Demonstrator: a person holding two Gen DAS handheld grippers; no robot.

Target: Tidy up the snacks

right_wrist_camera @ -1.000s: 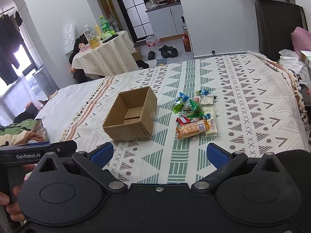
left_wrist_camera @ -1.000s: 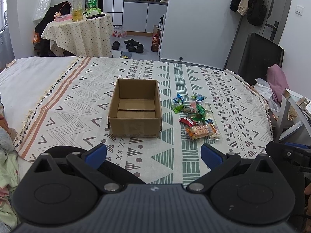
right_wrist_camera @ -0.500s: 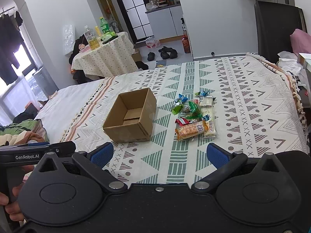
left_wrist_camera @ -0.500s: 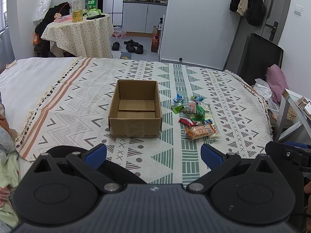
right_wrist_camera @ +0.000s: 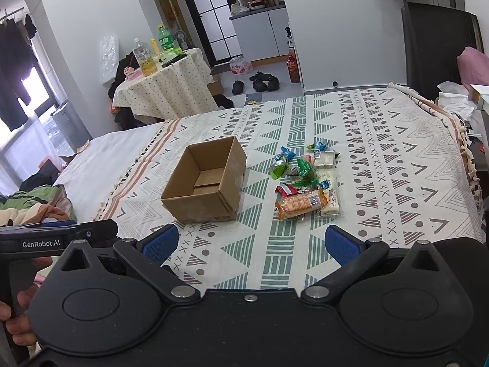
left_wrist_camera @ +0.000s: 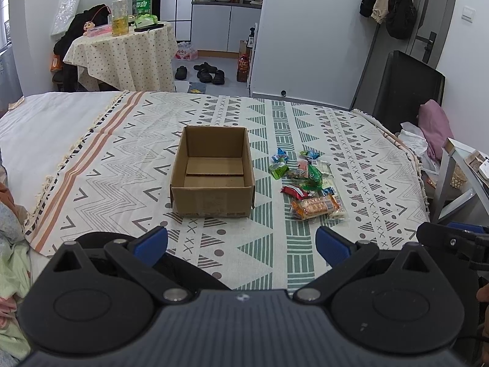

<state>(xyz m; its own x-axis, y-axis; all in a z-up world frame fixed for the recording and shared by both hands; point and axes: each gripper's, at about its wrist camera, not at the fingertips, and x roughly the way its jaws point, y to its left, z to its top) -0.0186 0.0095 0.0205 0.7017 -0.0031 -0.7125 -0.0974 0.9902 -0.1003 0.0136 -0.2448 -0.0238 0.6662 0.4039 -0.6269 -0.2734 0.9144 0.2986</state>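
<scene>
An open, empty cardboard box (left_wrist_camera: 212, 171) (right_wrist_camera: 204, 185) stands on the patterned bedspread (left_wrist_camera: 122, 165). To its right lies a pile of several wrapped snacks (left_wrist_camera: 307, 180) (right_wrist_camera: 305, 180), with an orange cracker pack (left_wrist_camera: 314, 207) (right_wrist_camera: 301, 203) nearest me and a white bar (right_wrist_camera: 328, 188) beside it. My left gripper (left_wrist_camera: 241, 244) is open and empty, held back from the box near the bed's front edge. My right gripper (right_wrist_camera: 249, 243) is open and empty, also short of the snacks.
A small round table (left_wrist_camera: 125, 52) with bottles stands beyond the bed at the back left. Shoes (left_wrist_camera: 207, 72) lie on the floor. A black chair (left_wrist_camera: 397, 82) and a white side table (left_wrist_camera: 458, 177) are at the right. Bedding (right_wrist_camera: 30, 202) lies at the left.
Both grippers have edged slightly forward and upward toward the bed. The box and snacks have not moved. Both grippers stay open.
</scene>
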